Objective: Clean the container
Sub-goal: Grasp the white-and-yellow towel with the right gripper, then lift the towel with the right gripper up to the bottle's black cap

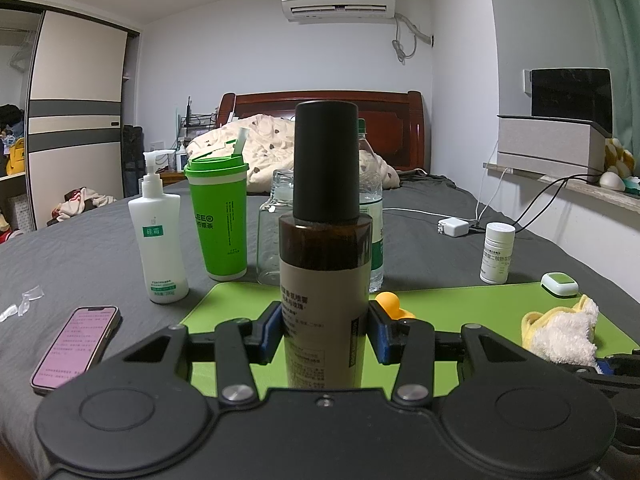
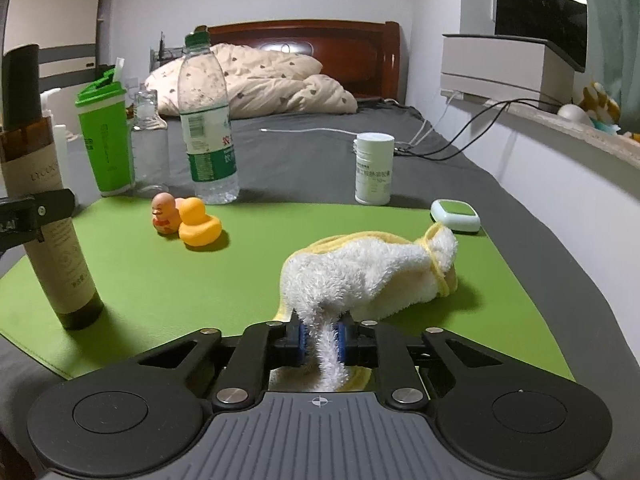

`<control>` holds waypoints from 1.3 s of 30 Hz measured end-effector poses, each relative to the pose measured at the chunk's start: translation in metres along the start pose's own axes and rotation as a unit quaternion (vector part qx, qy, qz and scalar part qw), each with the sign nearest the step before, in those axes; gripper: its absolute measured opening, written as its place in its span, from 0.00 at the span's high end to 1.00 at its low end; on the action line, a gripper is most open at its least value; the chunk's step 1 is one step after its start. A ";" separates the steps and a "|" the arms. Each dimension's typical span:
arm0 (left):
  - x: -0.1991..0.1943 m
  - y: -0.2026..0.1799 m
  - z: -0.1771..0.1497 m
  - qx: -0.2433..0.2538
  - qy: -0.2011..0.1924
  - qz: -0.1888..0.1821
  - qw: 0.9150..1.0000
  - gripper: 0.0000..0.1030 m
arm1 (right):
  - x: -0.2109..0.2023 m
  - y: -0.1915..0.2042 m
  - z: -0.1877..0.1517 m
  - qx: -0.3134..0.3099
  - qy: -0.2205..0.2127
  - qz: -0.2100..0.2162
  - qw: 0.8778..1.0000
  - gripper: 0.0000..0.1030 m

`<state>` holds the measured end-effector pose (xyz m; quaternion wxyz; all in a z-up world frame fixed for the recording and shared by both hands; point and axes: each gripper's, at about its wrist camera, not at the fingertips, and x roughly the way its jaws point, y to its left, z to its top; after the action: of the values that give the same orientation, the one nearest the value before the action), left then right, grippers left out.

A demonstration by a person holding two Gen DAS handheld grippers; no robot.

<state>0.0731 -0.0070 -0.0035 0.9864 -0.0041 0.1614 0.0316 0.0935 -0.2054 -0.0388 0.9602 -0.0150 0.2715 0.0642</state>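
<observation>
Right gripper (image 2: 322, 340): jaws nearly together, blue pads clamped on a pinched fold of the fluffy white cloth with yellow trim (image 2: 372, 276). The rest of the cloth lies bunched on the bright green mat (image 2: 160, 280) just ahead of the gripper.

Left gripper (image 1: 326, 334): clenched on the lower body of the tall brown cylindrical bottle with black cap and beige paper label (image 1: 325, 240). Both blue pads press on the label, one on each side. The bottle stands upright with its base on the near left part of the mat, as the right wrist view shows.

Mid-mat: yellow rubber duck (image 2: 198, 222) touching a smaller orange duck figure (image 2: 164, 214). A small white-and-green rounded box (image 2: 455, 215) sits at the far right corner of the mat.

On the grey bed sheet (image 1: 80, 248), left of the mat: smartphone with lit pink screen (image 1: 76, 346).

Just past the far edge of the mat, left to right: white pump bottle (image 1: 162, 236), green lidded plastic cup (image 1: 218, 216), clear glass jar (image 1: 276, 236), clear plastic water bottle with green label (image 2: 206, 132), white pill bottle (image 2: 373, 168).

Farther back: white charger block with cables (image 1: 452, 226), cream patterned quilt (image 2: 260, 80), dark red wooden headboard (image 2: 360, 52).
</observation>
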 end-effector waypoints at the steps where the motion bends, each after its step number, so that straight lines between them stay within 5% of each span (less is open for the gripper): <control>1: 0.000 0.000 0.000 0.000 0.000 0.000 1.000 0.58 | -0.001 0.000 0.000 0.000 -0.002 0.000 1.000 0.88; 14: -0.006 0.002 -0.001 0.013 -0.003 -0.021 1.000 0.58 | -0.029 -0.003 0.010 -0.004 -0.035 0.026 0.999 0.88; 23: -0.016 -0.005 0.002 0.036 -0.009 -0.079 0.996 0.59 | -0.077 -0.007 0.032 -0.012 -0.091 0.071 0.993 0.88; 32: -0.015 -0.011 0.005 0.066 0.001 -0.196 0.978 0.59 | -0.127 -0.007 0.055 -0.015 -0.130 0.168 0.977 0.88; 39: -0.012 -0.010 0.007 0.107 -0.009 -0.237 0.965 0.59 | -0.151 -0.002 0.068 -0.032 -0.151 0.193 0.969 0.88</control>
<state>0.0641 -0.0179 0.0069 0.9617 0.0636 0.1496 -0.2207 0.0016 -0.2199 0.0979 0.9585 0.0165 0.1185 0.2588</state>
